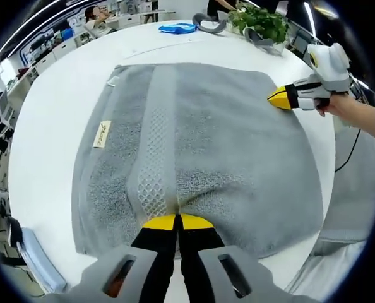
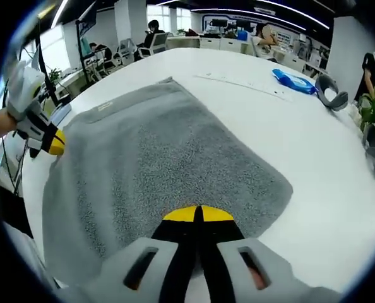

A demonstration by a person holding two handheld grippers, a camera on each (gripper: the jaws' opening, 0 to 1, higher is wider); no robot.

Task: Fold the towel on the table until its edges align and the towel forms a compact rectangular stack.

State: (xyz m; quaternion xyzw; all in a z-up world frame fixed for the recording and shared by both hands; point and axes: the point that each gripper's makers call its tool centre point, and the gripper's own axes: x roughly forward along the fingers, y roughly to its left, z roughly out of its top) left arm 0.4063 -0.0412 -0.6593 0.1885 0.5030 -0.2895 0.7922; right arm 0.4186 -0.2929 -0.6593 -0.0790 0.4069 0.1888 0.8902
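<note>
— Nearest the lens, left gripper view: left gripper [image 1: 177,221], yellow tips pressed together over the near edge of the grey towel [image 1: 200,145]. Looks pinched on the hem; contact itself hidden under the tips, so marked probable only.

— Noted. Right gripper view: right gripper [image 2: 197,213], tips likewise closed, sitting on the towel's [image 2: 156,164] near edge. Fabric between them? Cannot tell for certain.

— Towel position: spread flat on the white table [image 1: 55,126], reaching close to its near edge. Woven band [image 1: 154,158] running lengthwise, small label [image 1: 101,134] near one long side.

— Confirmed flat, no fold seen. Right gripper [image 1: 281,97] also seen from the left gripper view, at the towel's far right corner, held by a hand [image 1: 339,107].

— Left gripper [image 2: 53,142] seen from the right gripper view at the opposite corner of the same edge.

— Far side of the tabletop: blue cloth [image 1: 177,28], grey curved object [image 1: 210,25], potted plant [image 1: 261,23] at the far right edge. All well apart from the towel.
</note>
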